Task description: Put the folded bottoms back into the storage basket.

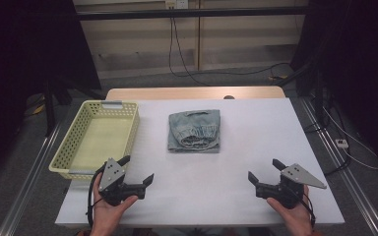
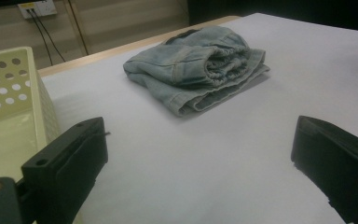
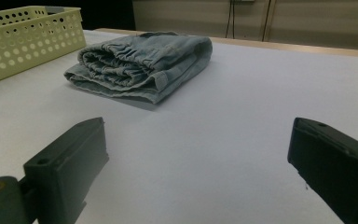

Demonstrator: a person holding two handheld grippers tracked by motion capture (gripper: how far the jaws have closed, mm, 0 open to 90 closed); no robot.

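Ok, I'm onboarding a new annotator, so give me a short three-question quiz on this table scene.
1. True or false: the folded denim garment lies inside the yellow basket.
2. Multiple choice: both tools, left tool and right tool, are A) shut on the garment, B) open with nothing between their jaws, C) resting in the basket.
3. On which side of the garment does the basket stand in the high view?

Key: 1. False, it lies on the white table top, apart from the basket. 2. B. 3. Its left.
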